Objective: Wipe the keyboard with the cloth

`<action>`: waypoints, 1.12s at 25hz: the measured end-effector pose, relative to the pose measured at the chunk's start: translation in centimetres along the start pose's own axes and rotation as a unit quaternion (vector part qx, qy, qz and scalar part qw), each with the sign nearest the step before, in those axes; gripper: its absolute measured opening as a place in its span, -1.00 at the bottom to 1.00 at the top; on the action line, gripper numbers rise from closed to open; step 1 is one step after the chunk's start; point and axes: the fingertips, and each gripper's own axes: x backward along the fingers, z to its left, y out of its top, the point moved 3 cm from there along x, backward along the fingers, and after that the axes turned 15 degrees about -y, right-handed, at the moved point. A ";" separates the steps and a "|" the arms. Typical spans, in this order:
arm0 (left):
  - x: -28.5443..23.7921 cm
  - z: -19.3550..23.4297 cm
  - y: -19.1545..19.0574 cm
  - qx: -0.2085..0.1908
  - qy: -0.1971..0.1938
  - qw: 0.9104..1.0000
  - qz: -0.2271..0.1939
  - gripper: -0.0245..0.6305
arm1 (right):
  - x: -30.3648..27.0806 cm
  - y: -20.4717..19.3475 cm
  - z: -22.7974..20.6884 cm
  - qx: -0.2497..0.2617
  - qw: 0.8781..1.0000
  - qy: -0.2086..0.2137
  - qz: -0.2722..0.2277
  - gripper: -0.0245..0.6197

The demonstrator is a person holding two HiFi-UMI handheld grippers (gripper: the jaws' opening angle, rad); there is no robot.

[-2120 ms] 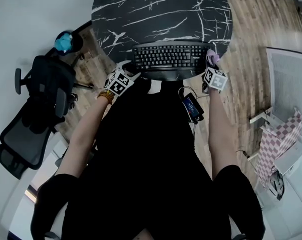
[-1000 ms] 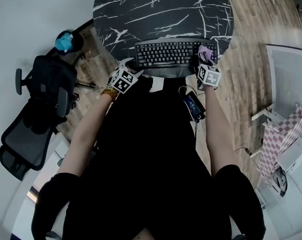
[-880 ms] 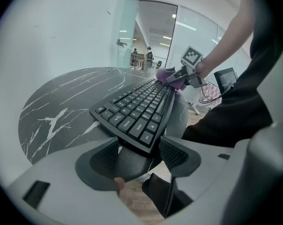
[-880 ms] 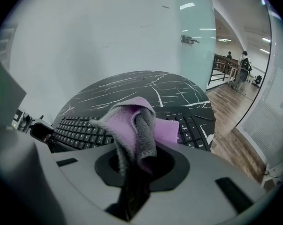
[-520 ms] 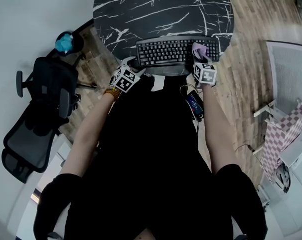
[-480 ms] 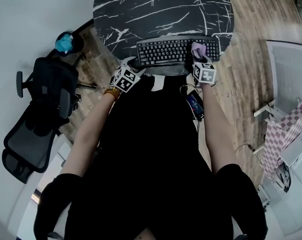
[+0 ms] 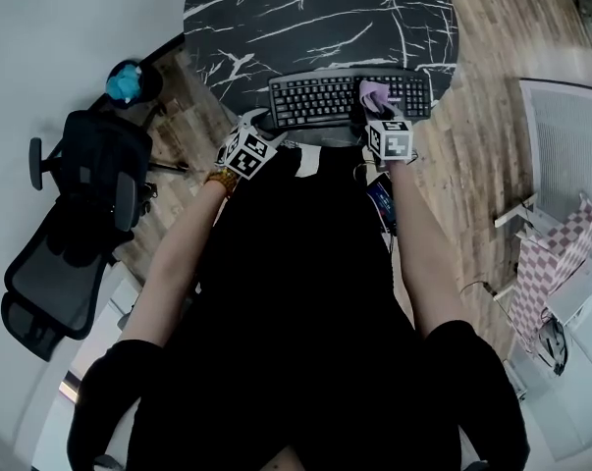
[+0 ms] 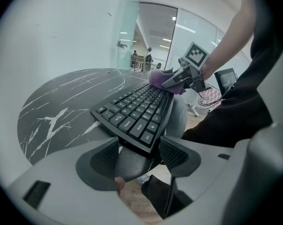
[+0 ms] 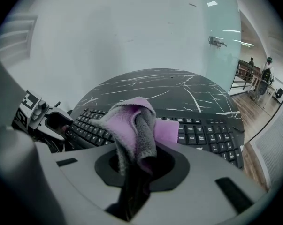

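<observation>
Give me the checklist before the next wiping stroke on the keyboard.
1. Cloth gripped: right gripper has its jaws shut on the cloth; ok.
2. Cloth on keys: it rests on the keyboard, right of middle; ok.
3. Keyboard steadied: left gripper has its jaws apart round the near corner, with a gap at one pad; not ok.
4. Keyboard support: it sits at the table near rim; cannot tell.
5. Stroke path: keys toward the left gripper show bare; ok.
</observation>
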 end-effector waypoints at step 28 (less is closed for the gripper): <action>0.1 0.4 0.1 -0.003 -0.007 1.000 -0.001 -0.11 | -0.2 1.3 4.4 0.032 0.999 0.027 -0.003 -0.71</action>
